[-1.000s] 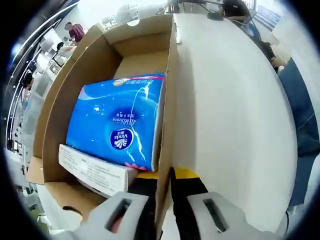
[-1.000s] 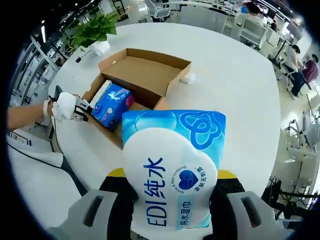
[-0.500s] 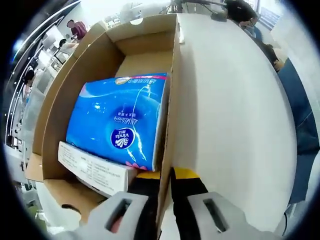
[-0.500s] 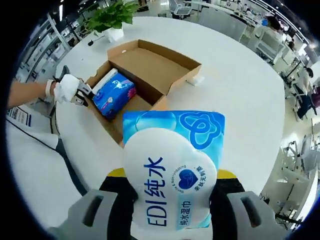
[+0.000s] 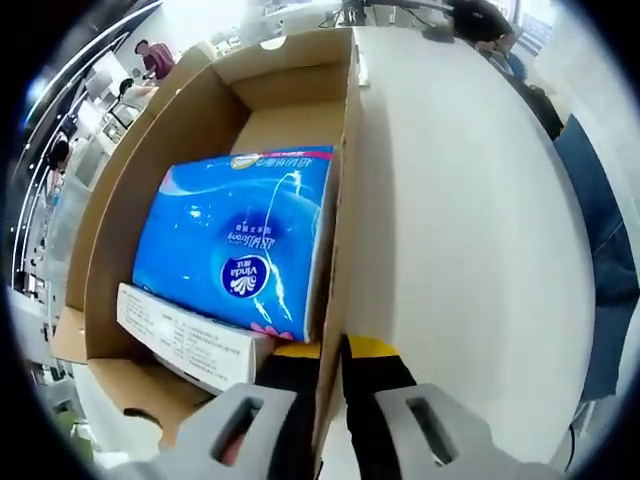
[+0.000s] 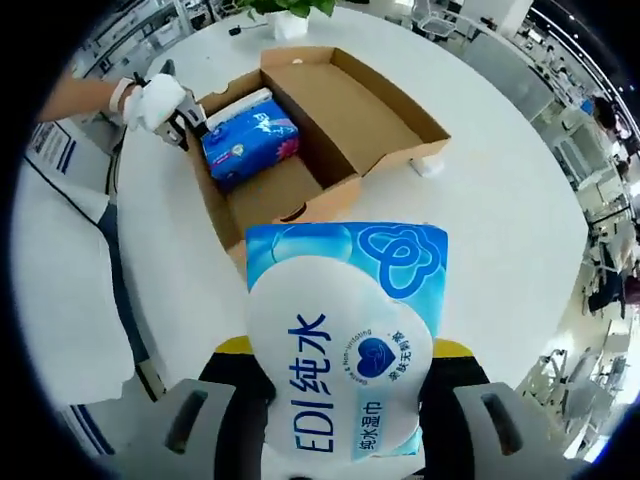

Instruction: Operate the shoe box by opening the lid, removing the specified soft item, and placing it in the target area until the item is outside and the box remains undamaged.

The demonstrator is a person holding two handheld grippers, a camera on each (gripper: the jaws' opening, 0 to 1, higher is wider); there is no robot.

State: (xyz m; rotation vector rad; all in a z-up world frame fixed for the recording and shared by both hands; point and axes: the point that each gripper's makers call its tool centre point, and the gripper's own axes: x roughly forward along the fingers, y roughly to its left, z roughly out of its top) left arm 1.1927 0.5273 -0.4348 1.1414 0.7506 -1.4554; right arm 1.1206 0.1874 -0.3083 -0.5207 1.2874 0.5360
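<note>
The open cardboard shoe box (image 5: 340, 200) lies on a white table (image 5: 470, 230). A blue Vinda tissue pack (image 5: 240, 240) rests inside it, with a white carton (image 5: 185, 340) beside. My left gripper (image 5: 322, 375) is shut on the box's side wall. My right gripper (image 6: 345, 385) is shut on a blue-and-white wet wipes pack (image 6: 345, 335), held high above the table. From up there the shoe box (image 6: 310, 135) lies below with its lid (image 6: 360, 105) folded open, the tissue pack (image 6: 250, 140) inside, and the left gripper (image 6: 185, 125) at its far end.
A potted plant (image 6: 285, 12) stands on the round table (image 6: 480, 230) beyond the box. A small white object (image 6: 428, 167) lies by the lid. A person in blue (image 5: 605, 270) stands at the table's edge. Office desks and chairs surround the table.
The right gripper view has swung and risen with the wipes pack, so the box now sits farther up and to the left. The left gripper stays clamped on the box wall.
</note>
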